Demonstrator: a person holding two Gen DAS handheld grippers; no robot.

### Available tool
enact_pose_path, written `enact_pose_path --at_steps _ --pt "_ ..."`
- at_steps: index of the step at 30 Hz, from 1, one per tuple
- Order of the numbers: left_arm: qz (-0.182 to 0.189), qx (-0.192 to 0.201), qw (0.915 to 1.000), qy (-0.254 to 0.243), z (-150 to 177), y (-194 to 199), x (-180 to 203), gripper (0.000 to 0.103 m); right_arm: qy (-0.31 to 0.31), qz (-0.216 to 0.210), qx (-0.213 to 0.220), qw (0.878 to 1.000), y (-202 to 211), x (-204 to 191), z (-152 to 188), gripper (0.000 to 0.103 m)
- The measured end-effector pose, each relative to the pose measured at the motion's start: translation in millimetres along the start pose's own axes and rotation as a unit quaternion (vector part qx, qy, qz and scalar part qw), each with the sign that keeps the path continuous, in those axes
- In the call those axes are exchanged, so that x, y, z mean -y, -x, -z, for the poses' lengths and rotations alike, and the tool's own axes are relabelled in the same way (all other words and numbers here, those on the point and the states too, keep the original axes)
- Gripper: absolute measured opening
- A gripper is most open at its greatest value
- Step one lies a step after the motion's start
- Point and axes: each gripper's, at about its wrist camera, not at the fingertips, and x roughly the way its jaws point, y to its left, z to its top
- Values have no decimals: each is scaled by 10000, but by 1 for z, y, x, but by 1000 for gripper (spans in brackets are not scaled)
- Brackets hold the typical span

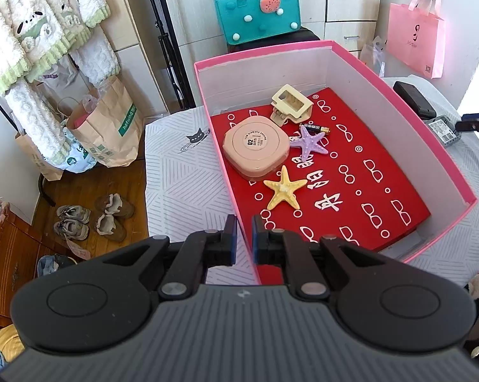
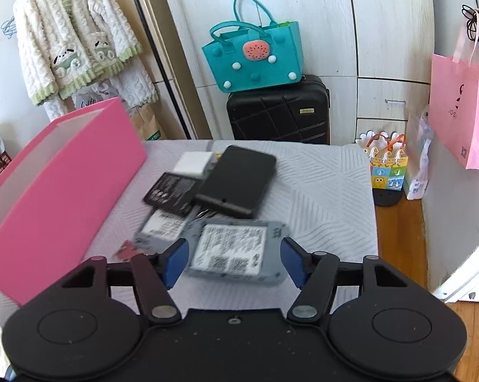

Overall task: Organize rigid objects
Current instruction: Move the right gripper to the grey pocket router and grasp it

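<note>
Right hand-held gripper (image 2: pixel 233 262) spread, grey labelled battery pack (image 2: pixel 236 251) between its pads, black case (image 2: pixel 239 180) beyond; left hand-held gripper (image 1: pixel 244 238) closed, empty, at pink box (image 1: pixel 398 95).

Bright daylight w/ glare at right edge, fisheye bending at edges; right wrist view motion-blurred on table items.

Sunlit room: pale wardrobe (image 2: pixel 303 16), wooden floor (image 1: pixel 89 187).
</note>
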Motion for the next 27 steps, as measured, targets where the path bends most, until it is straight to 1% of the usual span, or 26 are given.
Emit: enact_pose_path --at_steps 4,8,10,11,14,19,21,23,25,27 --pt "-12 9 10000 24 1 0 0 8 -253 -260 117 9993 -17 22 -8 69" --pt "-5 9 10000 61 0 0 -1 8 -291 -640 -8 9975 -38 35 -12 69" --pt "-17 12 10000 75 1 1 -1 8 -328 -917 -72 9952 -45 39 -11 70" --pt "-14 10 10000 80 1 1 -1 8 -330 -1018 -75 9942 -44 40 -10 70" --pt "-20 12 10000 71 1 1 -2 8 -153 -1266 -274 9915 -36 37 -5 71" --pt "-5 15 9999 115 2 0 -3 8 385 -1659 -780 9823 -15 18 14 71" --pt "-15 16 9999 107 3 1 -3 8 787 -1702 -981 9774 -8 0 20 71" --pt "-32 16 9999 106 3 1 -2 8 1266 -1602 -1157 9721 -2 -18 25 71" --pt "-32 15 9999 113 3 1 -2 8 1812 -1388 -1240 9657 3 -37 29 71" --pt "-31 18 9999 111 3 1 -2 8 2213 -1059 -1193 9621 2 -53 31 71"
